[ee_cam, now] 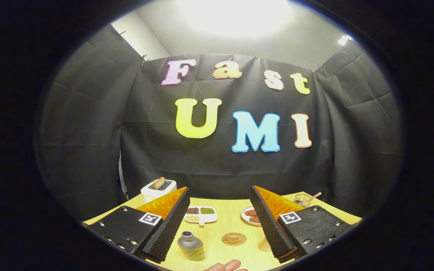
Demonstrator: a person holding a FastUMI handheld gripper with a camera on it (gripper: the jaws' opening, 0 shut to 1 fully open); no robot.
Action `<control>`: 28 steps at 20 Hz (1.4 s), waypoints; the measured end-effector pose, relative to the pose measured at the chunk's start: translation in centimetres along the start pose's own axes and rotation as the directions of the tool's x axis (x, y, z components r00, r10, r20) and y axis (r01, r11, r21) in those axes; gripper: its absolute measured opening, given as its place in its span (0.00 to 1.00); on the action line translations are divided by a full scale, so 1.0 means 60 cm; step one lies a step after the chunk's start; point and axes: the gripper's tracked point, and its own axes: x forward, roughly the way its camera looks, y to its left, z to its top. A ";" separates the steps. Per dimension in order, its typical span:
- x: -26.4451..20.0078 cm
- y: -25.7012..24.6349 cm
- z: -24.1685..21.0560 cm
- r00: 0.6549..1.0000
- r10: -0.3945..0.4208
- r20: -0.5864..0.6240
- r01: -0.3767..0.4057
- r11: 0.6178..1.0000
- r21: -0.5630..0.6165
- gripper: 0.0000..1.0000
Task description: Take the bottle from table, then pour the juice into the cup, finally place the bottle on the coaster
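A small silvery bottle (191, 245) with a green label and a grey cap stands upright on the wooden table (224, 226), just inside my left finger (168, 226). A round brown coaster (234, 238) lies flat to the bottle's right, between the fingers. My gripper (219, 224) is open and raised above the table, with nothing between its fingers. A pale rounded shape (265, 245) peeks out beside my right finger (271, 226); I cannot tell what it is.
A white toaster (158, 189) with a slice of bread stands at the back left. A white divided dish (200, 215) of beans and a plate (250, 215) of food lie beyond the fingers. A small wire basket (303, 199) sits back right. A person's fingertips (225, 266) rest at the near table edge.
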 end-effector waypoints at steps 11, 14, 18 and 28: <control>0.003 0.033 -0.091 0.999 -0.017 -0.032 0.015 0.998 -0.061 0.98; -0.007 0.053 -0.132 0.999 -0.017 -0.038 0.014 0.996 -0.086 0.99; -0.018 0.069 -0.215 0.997 -0.047 -0.059 0.041 0.995 -0.095 0.98; 0.026 0.102 -0.324 0.997 0.044 -0.057 -0.041 0.997 0.061 0.99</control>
